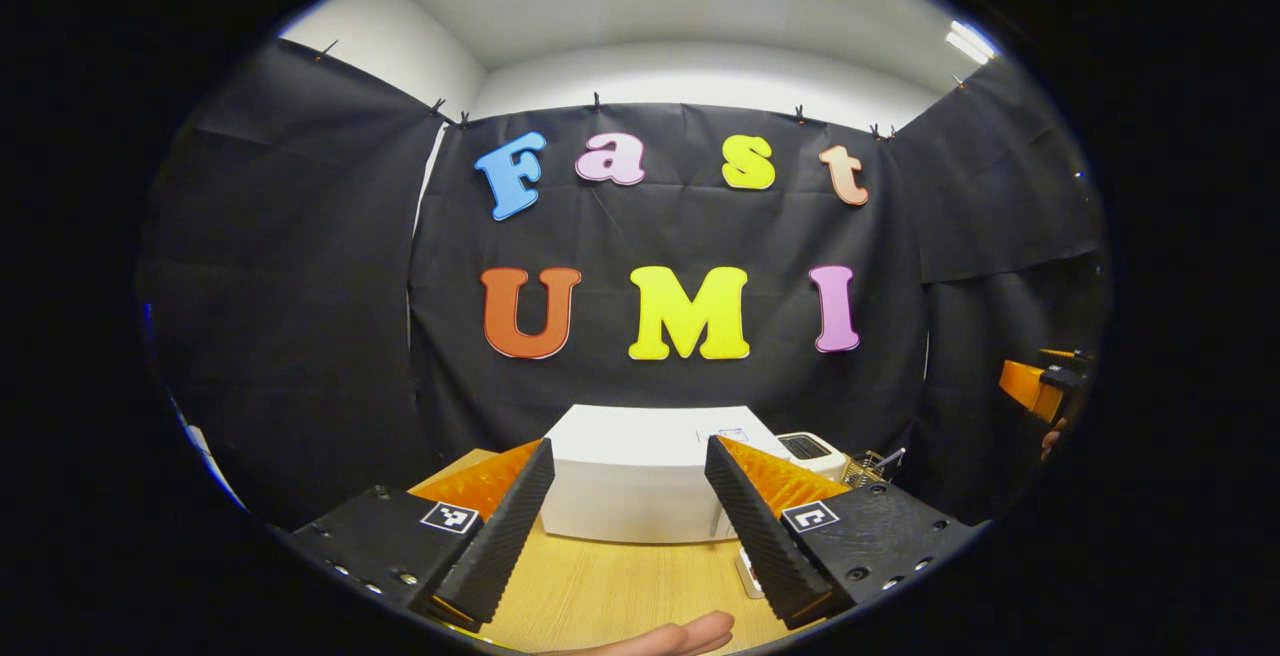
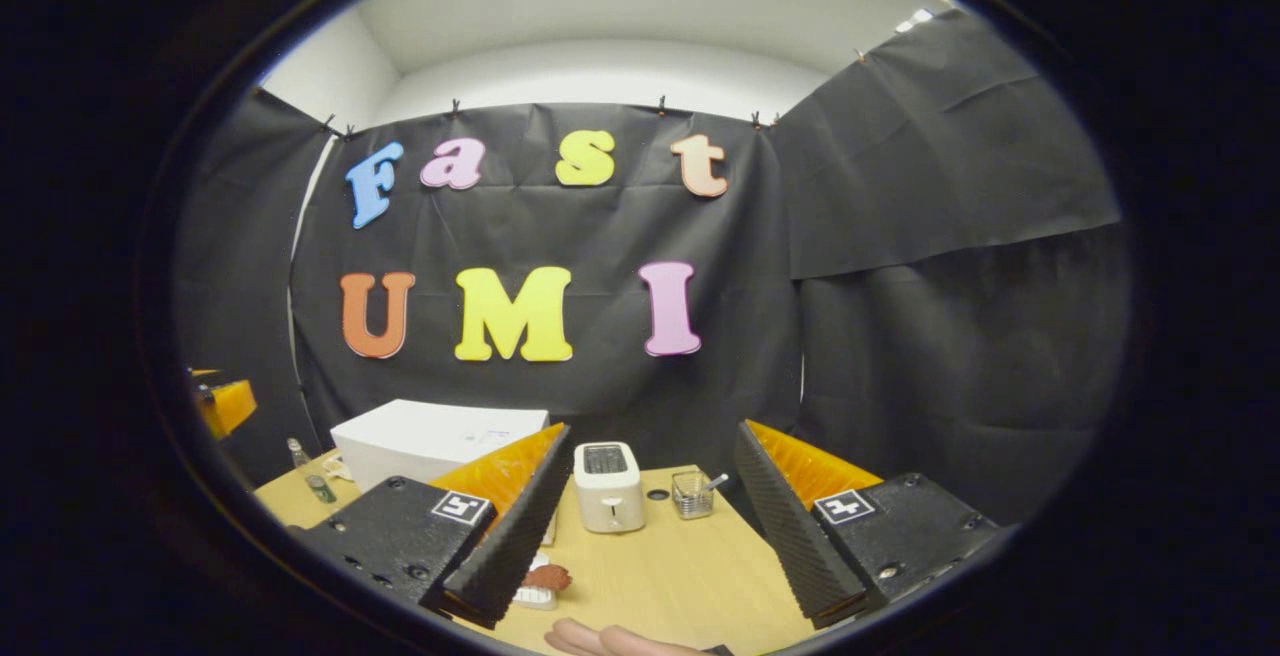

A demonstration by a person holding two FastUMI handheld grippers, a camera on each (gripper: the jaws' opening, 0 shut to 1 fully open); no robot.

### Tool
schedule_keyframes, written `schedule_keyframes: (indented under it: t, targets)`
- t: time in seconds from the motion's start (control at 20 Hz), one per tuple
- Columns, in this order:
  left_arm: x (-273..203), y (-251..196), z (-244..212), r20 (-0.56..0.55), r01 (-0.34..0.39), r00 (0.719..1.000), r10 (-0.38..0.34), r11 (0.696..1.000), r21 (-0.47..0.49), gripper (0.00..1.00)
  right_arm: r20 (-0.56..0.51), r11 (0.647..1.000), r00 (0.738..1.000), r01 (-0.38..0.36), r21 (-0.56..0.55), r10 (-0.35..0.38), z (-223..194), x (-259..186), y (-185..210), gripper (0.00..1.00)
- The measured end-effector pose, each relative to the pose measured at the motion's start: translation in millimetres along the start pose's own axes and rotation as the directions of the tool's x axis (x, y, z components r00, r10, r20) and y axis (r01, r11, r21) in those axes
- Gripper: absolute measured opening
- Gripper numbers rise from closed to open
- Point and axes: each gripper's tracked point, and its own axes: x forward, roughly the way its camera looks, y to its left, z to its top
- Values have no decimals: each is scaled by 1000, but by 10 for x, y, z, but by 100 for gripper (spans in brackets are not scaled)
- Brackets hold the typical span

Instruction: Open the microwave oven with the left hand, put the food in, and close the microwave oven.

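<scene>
- L hand-held gripper [image 1: 628, 536] released, above surface [image 1: 620, 586], facing microwave [image 1: 640, 476], door closed.
- R hand-held gripper [image 2: 650, 536] released; food [image 2: 540, 581] on surface by L finger; toaster [image 2: 610, 486] ahead.

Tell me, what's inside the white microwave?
Can't see inside. The microwave is closed, so only its white outside shows. It sits on the wooden table, between the open fingers of the left gripper, which isn't touching it.

wooden table [image 2: 690, 566]: microwave [image 2: 430, 441], toaster [image 2: 608, 486], perhaps a wire basket [image 2: 690, 494]
</scene>
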Motion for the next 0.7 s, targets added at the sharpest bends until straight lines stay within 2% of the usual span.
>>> schedule_keyframes:
  t: [0.3, 0.4, 0.45, 0.6, 0.65, 0.7]
  targets:
    - [615, -244, -513, -12, 11, 1000, -11, 1000, -5, 94, 31, 1000, 999, -9, -6, 10, 3, 9, -38, 100]
    - [865, -385, -758, -33, 36, 999, -36, 999, 12, 94, 27, 1000, 1000, -11, -16, 11, -32, 25, -57, 100]
    - [975, -436, -851, -33, 44, 999, -43, 999, 9, 94, 20, 1000, 1000, -17, -13, 18, -52, 30, -59, 94]
    - [1239, -617, -1144, -37, 71, 997, -72, 997, -8, 94, 1, 999, 1000, -28, -14, 28, -119, 56, -100, 94]
    - [1324, -673, -1263, -51, 80, 995, -80, 997, -12, 94, -1, 1000, 1000, -27, -16, 27, -139, 69, -122, 100]
    - [1389, -731, -1397, -70, 87, 994, -88, 996, -18, 94, -2, 999, 1000, -30, -19, 30, -148, 77, -134, 100]
